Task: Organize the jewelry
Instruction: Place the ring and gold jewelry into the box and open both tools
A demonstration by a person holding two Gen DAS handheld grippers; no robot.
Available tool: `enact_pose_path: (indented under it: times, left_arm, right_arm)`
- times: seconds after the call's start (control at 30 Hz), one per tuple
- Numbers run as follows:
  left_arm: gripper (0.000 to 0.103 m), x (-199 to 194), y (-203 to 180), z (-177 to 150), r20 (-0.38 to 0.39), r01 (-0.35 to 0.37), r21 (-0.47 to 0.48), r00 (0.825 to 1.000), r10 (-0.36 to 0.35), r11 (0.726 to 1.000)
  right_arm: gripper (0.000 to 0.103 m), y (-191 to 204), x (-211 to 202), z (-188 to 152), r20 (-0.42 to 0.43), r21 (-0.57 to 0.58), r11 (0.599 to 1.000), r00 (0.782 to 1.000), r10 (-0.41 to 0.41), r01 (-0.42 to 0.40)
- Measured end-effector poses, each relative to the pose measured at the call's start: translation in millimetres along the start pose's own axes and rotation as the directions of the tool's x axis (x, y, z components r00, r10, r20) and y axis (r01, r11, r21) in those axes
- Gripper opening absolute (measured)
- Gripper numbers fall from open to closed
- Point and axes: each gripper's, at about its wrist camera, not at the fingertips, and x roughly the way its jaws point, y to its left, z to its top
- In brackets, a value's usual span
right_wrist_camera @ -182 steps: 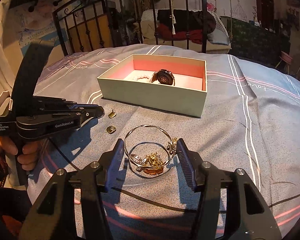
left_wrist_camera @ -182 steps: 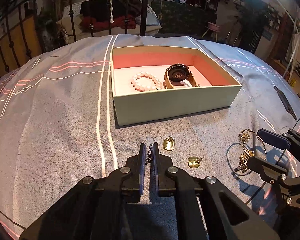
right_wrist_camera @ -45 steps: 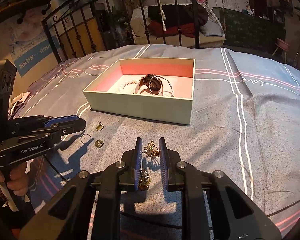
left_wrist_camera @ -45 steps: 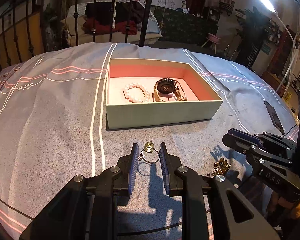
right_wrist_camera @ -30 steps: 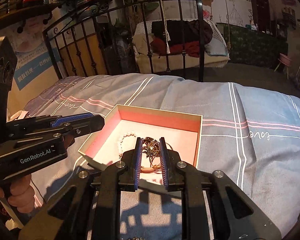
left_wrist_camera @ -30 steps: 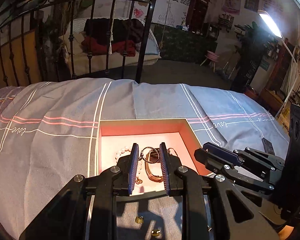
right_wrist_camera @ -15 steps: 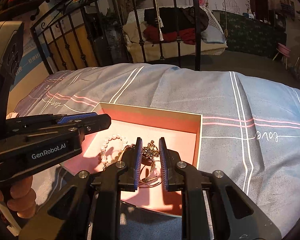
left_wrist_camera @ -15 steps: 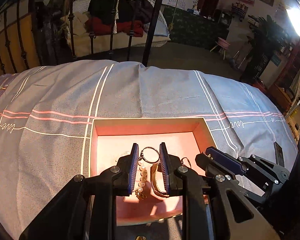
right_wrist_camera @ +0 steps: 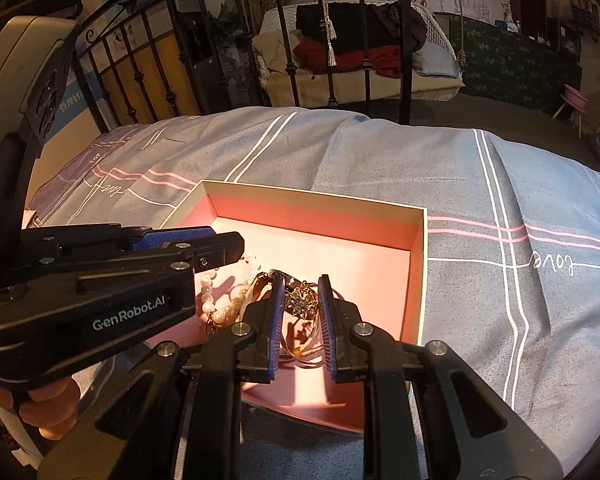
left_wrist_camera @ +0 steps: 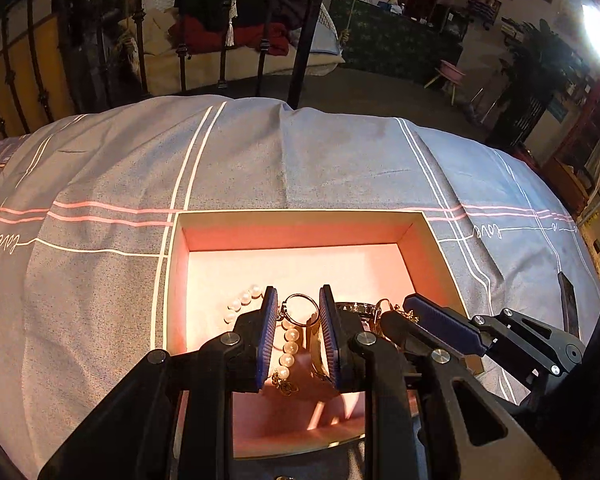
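Observation:
An open box with a pink lining (left_wrist_camera: 300, 224) (right_wrist_camera: 418, 264) lies on the bedspread. In it are a pearl bracelet (left_wrist_camera: 288, 344) (right_wrist_camera: 212, 300) and a watch (left_wrist_camera: 356, 309), partly hidden. My left gripper (left_wrist_camera: 299, 310) is shut on a thin ring earring (left_wrist_camera: 299, 304) and holds it over the box. My right gripper (right_wrist_camera: 299, 304) is shut on a gold ornate earring (right_wrist_camera: 300, 300), also over the box, beside the left one. The right gripper also shows in the left wrist view (left_wrist_camera: 404, 316).
The grey-blue striped bedspread (left_wrist_camera: 100, 184) surrounds the box. A black iron bed rail (right_wrist_camera: 364, 40) stands behind the bed. A dark flat object (left_wrist_camera: 568, 300) lies on the bedspread at the right. A small gold piece (left_wrist_camera: 284, 477) shows at the bottom edge.
Both grippers have moved forward and down over the box, each still holding its earring. The box now fills more of both views.

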Motion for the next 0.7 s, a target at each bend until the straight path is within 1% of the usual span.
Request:
enact_pose_path:
  times: [0.23,0.3,0.37,0.4,0.43,0.47,0.5,0.53,0.63,0.7]
  left_arm:
    - [0.021,1,-1,1,-0.009,-0.009,0.008,1.0,0.009,1.0]
    - [0.021,-1,0,1,-0.003,0.002,0.005,1.0,-0.002,1.0]
    - [0.021,-5,0,2,0.01,-0.005,0.004,1.0,0.005,1.0]
    - [0.025,-7,0,0,0.012,0.002,0.007,1.0,-0.002,1.0]
    - [0.03,-9,0,0,0.012,0.007,0.008,1.0,-0.007,1.0]
    - [0.043,-12,1,-1,0.019,0.006,0.004,1.0,-0.006,1.0]
    - [0.055,-17,1,-3,0.033,0.006,-0.002,0.999,-0.006,1.0]
    - [0.057,-22,1,-5,0.049,0.009,-0.004,0.999,-0.009,1.0]
    - [0.057,-41,1,-17,0.08,0.018,0.005,0.997,-0.018,1.0]
    - [0.059,-54,2,-31,0.096,0.033,0.007,0.995,-0.033,0.999]
  right_arm:
    - [0.018,2,-1,0,0.0,-0.013,1.0,1.0,0.008,-0.008]
    - [0.018,4,-2,-1,0.005,-0.021,1.0,1.0,0.006,-0.005]
    - [0.018,5,-4,-3,0.014,-0.028,1.0,1.0,0.005,-0.005]
    - [0.019,6,-6,-4,0.016,-0.031,1.0,1.0,0.006,-0.005]
    - [0.03,7,-7,-5,0.016,-0.029,0.999,1.0,0.016,-0.016]
    - [0.051,7,-9,-6,0.018,-0.03,0.999,1.0,0.02,-0.02]
    - [0.061,9,-12,-7,0.026,-0.036,0.999,1.0,0.01,-0.009]
    - [0.068,10,-16,-9,0.038,-0.046,0.999,0.999,0.002,0.0]
    - [0.068,16,-32,-16,0.066,-0.064,0.998,0.998,0.003,0.002]
    - [0.068,18,-47,-27,0.084,-0.067,0.998,0.996,0.015,-0.009]
